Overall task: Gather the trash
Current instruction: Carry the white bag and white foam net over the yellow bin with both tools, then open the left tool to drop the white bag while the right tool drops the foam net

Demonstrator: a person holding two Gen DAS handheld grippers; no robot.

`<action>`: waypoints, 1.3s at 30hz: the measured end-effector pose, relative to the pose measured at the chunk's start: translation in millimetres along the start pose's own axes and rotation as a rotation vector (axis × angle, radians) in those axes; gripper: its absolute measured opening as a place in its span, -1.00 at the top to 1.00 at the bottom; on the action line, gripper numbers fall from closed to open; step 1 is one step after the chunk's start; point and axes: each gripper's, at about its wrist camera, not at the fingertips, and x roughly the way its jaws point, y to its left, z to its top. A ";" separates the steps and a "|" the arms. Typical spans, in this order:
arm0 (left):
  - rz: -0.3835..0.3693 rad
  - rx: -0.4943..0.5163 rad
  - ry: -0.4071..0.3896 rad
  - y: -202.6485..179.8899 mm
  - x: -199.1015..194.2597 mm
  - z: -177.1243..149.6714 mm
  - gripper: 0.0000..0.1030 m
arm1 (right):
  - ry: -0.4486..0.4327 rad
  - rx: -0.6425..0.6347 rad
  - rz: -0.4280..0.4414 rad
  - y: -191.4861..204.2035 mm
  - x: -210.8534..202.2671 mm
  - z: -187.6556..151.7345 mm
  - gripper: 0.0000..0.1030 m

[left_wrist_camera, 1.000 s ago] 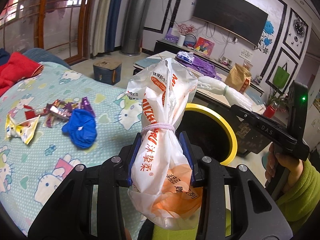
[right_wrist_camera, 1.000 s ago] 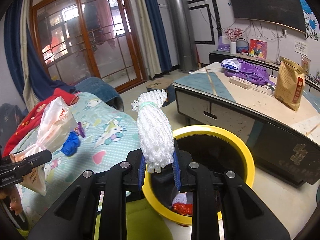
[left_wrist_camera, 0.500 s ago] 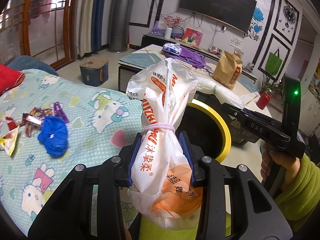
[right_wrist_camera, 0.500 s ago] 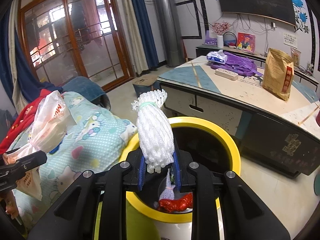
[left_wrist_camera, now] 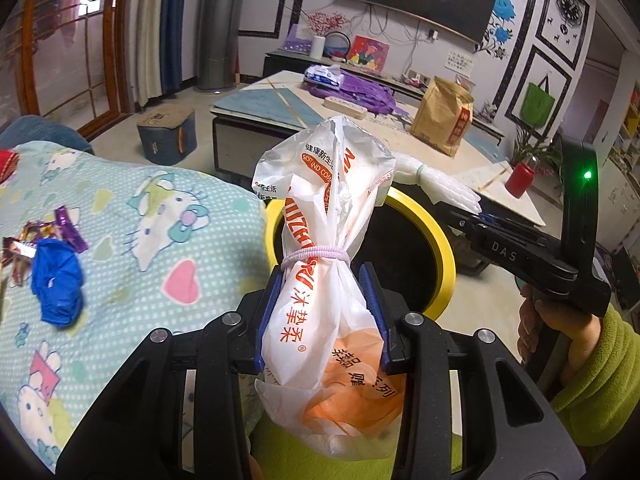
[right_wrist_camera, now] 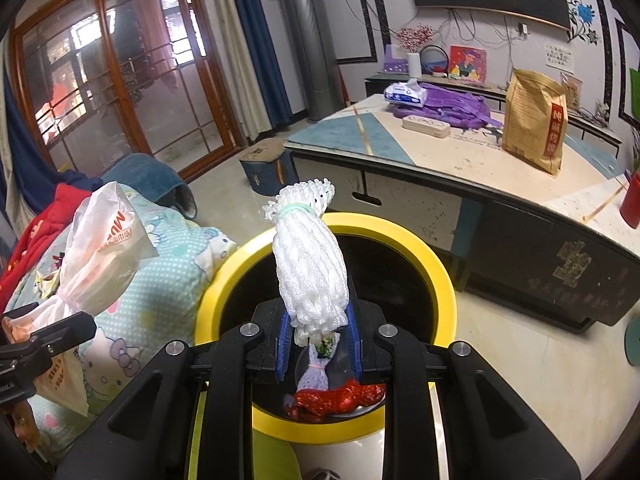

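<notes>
The bag [left_wrist_camera: 320,312] hides most of the bin [left_wrist_camera: 440,240] behind it in the left view. In the right view the foam net [right_wrist_camera: 310,276] and gripper [right_wrist_camera: 319,344] cover part of the bin's inside, and the trash [right_wrist_camera: 340,396] at the bottom shows only partly. The person's hand [left_wrist_camera: 536,328] is half hidden behind the handle.

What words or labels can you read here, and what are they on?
"DAS": on the right tongs' black arm.
"SOFT AND COM...", cut off, and "沐", "柔": on the tied plastic bag in the left tongs.
Brown paper bag: red label, characters too blurred.
Wall notice: too small.
</notes>
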 end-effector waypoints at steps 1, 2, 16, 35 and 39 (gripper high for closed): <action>-0.003 0.002 0.004 -1.3 2.5 0.1 0.40 | 0.005 0.006 -0.003 -2.6 1.7 -1.1 0.58; -0.005 0.007 0.007 -3.3 5.2 0.3 0.40 | 0.008 0.010 -0.005 -4.4 2.8 -1.8 0.58; -0.009 0.064 0.046 -16.9 41.1 5.3 0.40 | 0.075 0.058 -0.014 -24.5 26.5 -11.9 0.58; 0.009 0.069 0.116 -15.9 86.5 16.5 0.39 | 0.116 0.121 -0.004 -37.7 39.8 -19.4 0.54; 0.014 0.071 0.121 -16.9 91.4 18.5 0.38 | 0.116 0.135 -0.012 -41.1 41.1 -19.8 0.54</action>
